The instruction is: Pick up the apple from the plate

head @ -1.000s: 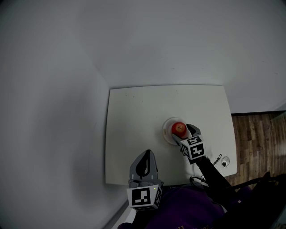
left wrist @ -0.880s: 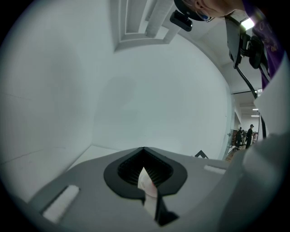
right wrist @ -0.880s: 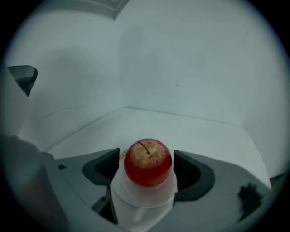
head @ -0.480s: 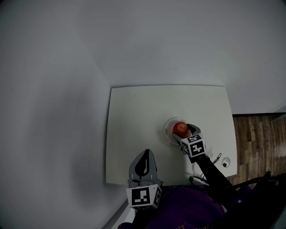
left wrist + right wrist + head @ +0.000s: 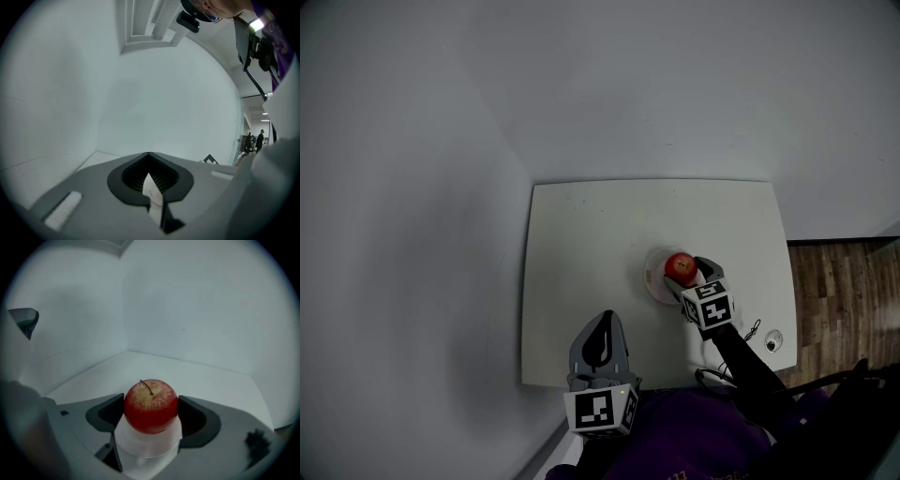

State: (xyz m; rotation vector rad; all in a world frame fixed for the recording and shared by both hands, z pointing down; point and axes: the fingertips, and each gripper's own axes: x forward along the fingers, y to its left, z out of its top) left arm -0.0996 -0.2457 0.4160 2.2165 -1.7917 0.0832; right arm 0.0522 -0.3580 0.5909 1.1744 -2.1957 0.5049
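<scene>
A red apple [image 5: 680,267] with a yellow-speckled top sits over a small white plate [image 5: 650,280] right of the middle of the white table [image 5: 581,234]. My right gripper [image 5: 686,275] reaches in from the near side and is shut on the apple. In the right gripper view both dark pads press the apple [image 5: 150,405] from left and right, with the plate [image 5: 147,444] showing just under it. I cannot tell whether the apple touches the plate. My left gripper [image 5: 601,333] is shut and holds nothing, over the table's near edge.
A small round object [image 5: 772,343] and a metal clip [image 5: 756,332] lie near the table's near right corner. Grey walls close in on the left and far sides. Wooden floor [image 5: 844,291] shows to the right of the table.
The right gripper and the apple have shifted slightly to the right and away from me, relative to the plate. The left gripper has stayed put.
</scene>
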